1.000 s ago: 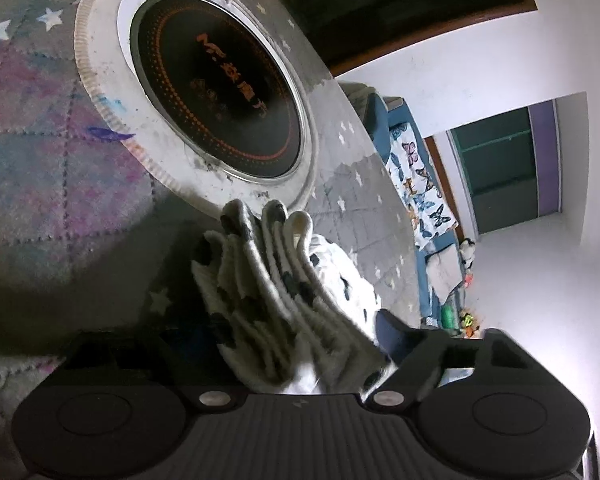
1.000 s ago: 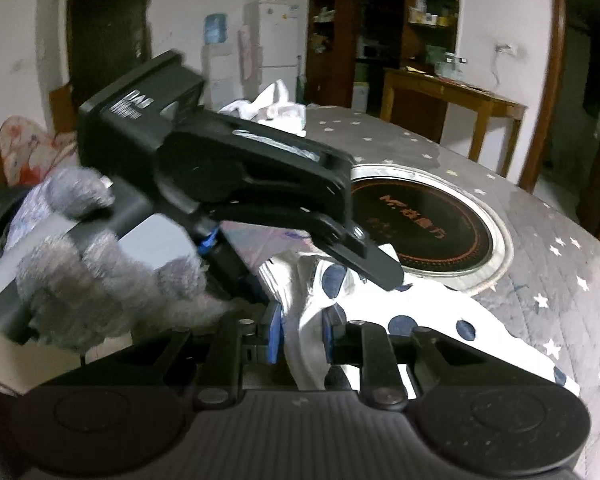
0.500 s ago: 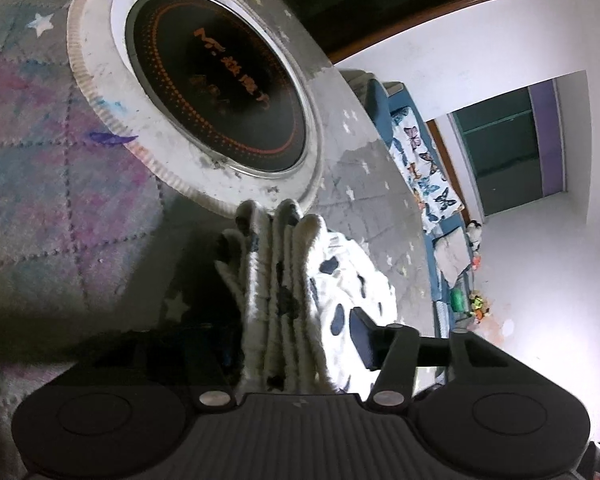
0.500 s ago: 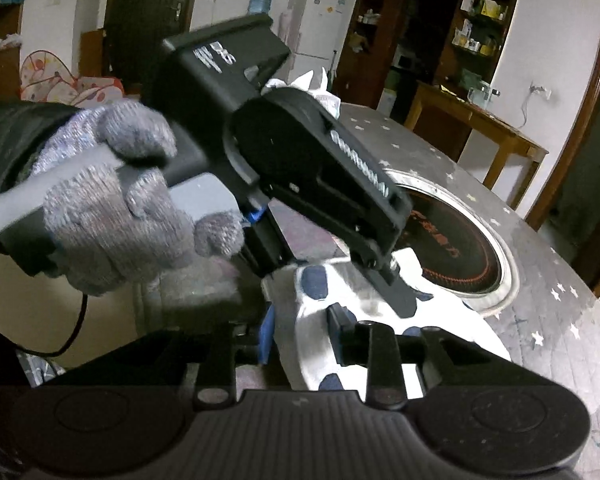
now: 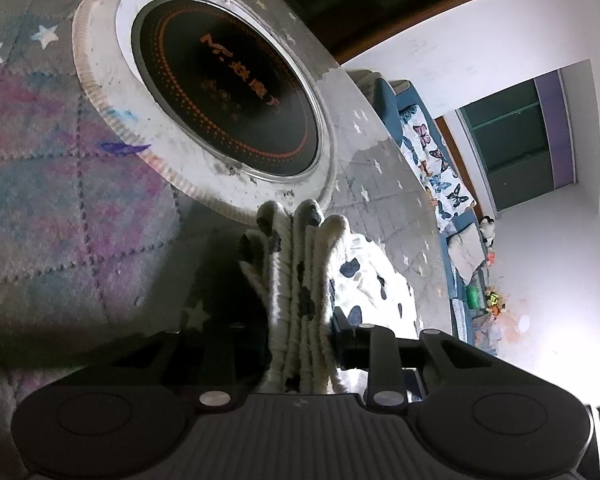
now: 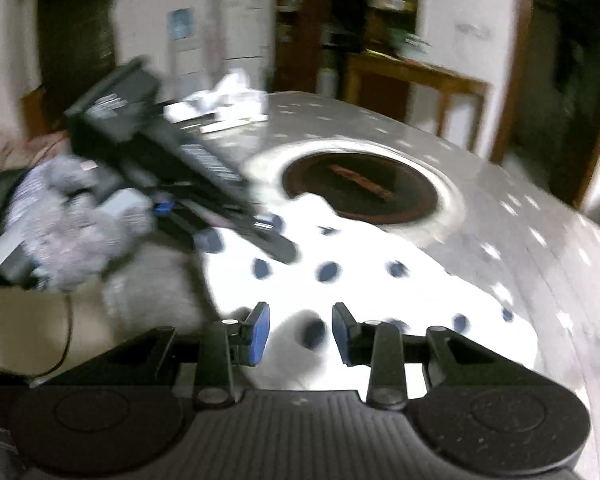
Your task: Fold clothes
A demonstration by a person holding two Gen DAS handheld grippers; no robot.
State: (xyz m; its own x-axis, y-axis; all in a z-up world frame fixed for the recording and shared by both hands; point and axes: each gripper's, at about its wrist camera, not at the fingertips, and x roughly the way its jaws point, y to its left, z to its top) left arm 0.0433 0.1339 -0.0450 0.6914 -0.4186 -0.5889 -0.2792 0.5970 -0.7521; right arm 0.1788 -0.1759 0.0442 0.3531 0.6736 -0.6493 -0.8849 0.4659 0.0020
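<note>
My left hand-held gripper (image 5: 300, 344) pinches the spotted garment's (image 6: 380, 264) bunched layers while my right hand-held gripper (image 6: 300, 332) stands spread, so a careless tug could spill the stack across the desk (image 5: 80, 220).

A round black hob (image 5: 228, 96) sits sunk in the star-patterned tablecloth (image 5: 380, 200), a butterfly-print sofa (image 5: 440, 172) beyond.

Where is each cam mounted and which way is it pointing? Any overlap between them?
Left wrist: on the left gripper, looking along its fingers at bunched spotted garment folds clamped between them, round cooktop beyond.
Right wrist: on the right gripper, fingers open over the garment spread on the table; the gloved hand holding the left gripper shows at left. Blurred.
Shared: garment, cooktop, star-patterned table, left gripper.
</note>
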